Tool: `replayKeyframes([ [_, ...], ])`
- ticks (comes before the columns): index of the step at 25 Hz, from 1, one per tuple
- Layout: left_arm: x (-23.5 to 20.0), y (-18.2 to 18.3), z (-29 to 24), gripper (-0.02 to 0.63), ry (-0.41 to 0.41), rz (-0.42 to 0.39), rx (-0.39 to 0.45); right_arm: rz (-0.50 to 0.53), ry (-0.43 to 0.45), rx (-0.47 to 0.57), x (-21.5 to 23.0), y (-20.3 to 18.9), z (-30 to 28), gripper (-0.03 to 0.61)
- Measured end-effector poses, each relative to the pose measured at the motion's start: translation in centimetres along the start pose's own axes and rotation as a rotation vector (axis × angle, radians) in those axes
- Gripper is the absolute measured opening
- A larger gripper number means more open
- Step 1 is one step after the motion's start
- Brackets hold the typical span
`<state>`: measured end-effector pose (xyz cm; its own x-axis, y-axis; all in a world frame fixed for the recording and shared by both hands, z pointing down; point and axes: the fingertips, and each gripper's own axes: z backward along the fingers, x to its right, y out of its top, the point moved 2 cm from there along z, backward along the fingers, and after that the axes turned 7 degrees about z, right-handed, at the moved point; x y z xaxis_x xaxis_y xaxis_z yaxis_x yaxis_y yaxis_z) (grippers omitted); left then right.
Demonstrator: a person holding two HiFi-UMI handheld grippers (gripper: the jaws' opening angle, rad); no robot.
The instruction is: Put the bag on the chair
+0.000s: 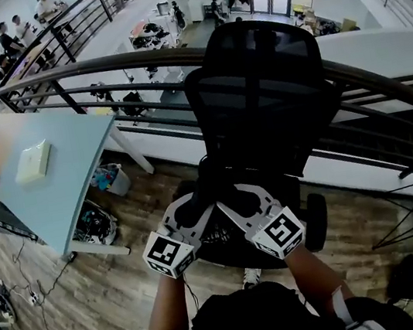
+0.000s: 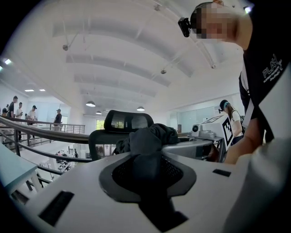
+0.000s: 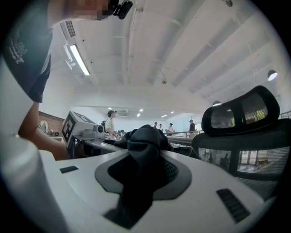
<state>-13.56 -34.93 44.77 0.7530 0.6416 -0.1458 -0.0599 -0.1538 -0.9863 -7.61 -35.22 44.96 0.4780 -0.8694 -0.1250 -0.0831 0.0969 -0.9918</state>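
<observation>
Listing L to R, head view first.

1. Table (image 1: 61, 184): pale-blue top, is standing far L on wood floor (image 1: 98, 312). A flat white box (image 1: 33, 162) is lying on it, well apart from the edges. A bin (image 1: 112, 178) w/ coloured bits is sitting under the table's near corner.
2. L gripper (image 1: 189, 209): is pointing away from the person toward the seat. Its own view is showing the jaws part-closed and pinching a fold of dark fabric, w/ cloth bulging up past the pads.
3. Bag (image 2: 148, 139): dark, soft, bunched. It is hanging between the two claws, each gripping one side. In head view it is sitting low in front of the backrest, over the seat area; black on black, so contact w/ the seat can't be told.
4. R gripper (image 1: 236, 201): is angling in toward its partner, tips close together. Its view is showing the jaws part-closed and clamping a wad of the same fabric.
5. Chair (image 1: 260, 88): black mesh office type w/ headrest, is facing the person, centre-R, backing onto a curved railing (image 1: 381, 84).
6. Person's forearms are reaching in from the bottom edge.
</observation>
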Motion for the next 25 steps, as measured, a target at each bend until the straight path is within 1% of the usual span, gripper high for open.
replayKeyframes([
  [4,-0.5,-0.6,-2.5,0.114,-0.008,0.015,0.002,0.009,0.001,-0.01,2.3,-1.1,0.1,0.114],
  [8,-0.4,-1.5,-5.2,0.114,-0.011,0.016,-0.029,-0.034,-0.034,-0.03,4.6,-2.6,0.8,0.114],
  [11,0.3,-2.3,-7.3,0.114,-0.033,0.025,-0.046,-0.046,-0.058,-0.051,6.2,-3.6,2.1,0.114],
  [14,0.0,-2.9,-8.9,0.114,-0.057,0.044,-0.062,-0.054,-0.078,-0.081,7.4,-4.6,2.2,0.114],
  [17,-1.1,-3.9,-10.4,0.114,-0.083,0.062,-0.08,-0.068,-0.101,-0.102,8.6,-5.8,1.7,0.114],
  [20,-3.2,-5.5,-11.8,0.114,-0.116,0.05,-0.104,-0.086,-0.125,-0.113,9.8,-8.0,0.1,0.115],
  [23,-3.6,-6.6,-13.1,0.114,-0.134,0.066,-0.139,-0.108,-0.147,-0.125,10.7,-9.8,0.2,0.115],
  [25,-3.8,-7.4,-13.9,0.114,-0.145,0.068,-0.145,-0.11,-0.149,-0.143,11.3,-10.5,0.2,0.115],
])
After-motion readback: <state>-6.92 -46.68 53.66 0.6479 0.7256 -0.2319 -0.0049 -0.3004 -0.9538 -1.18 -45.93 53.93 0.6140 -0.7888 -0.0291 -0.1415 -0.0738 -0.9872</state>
